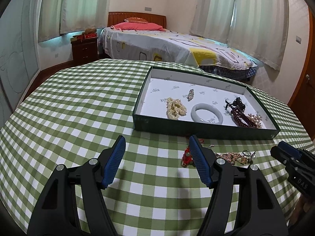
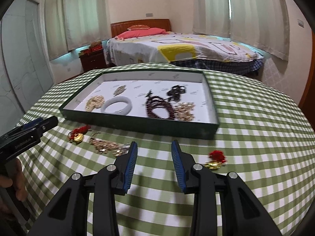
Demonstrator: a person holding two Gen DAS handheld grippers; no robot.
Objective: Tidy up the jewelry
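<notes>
A dark green tray (image 1: 206, 132) (image 2: 137, 124) with a white floor sits on the checked table. In it lie a pearl necklace (image 1: 176, 108) (image 2: 94, 102), a white bangle (image 1: 206, 113) (image 2: 116, 106), a small brooch (image 1: 190, 95), dark red beads (image 1: 241, 116) (image 2: 157, 108), a black piece (image 2: 176, 92) and a gold piece (image 2: 185, 111). In front of the tray lie a red-and-gold charm (image 1: 187, 155) (image 2: 77, 136), a gold chain pile (image 1: 234, 157) (image 2: 106, 146) and a second red-and-gold charm (image 2: 215, 159). My left gripper (image 1: 157, 147) is open and empty. My right gripper (image 2: 154, 151) is open and empty, above the cloth between the chain pile and the second charm.
The green-and-white checked tablecloth (image 1: 78, 108) (image 2: 256, 127) covers a round table. Behind it stand a bed (image 1: 167, 43) and a nightstand (image 1: 84, 47). The right gripper shows at the right edge of the left wrist view (image 1: 291, 157); the left gripper shows at the left of the right wrist view (image 2: 29, 131).
</notes>
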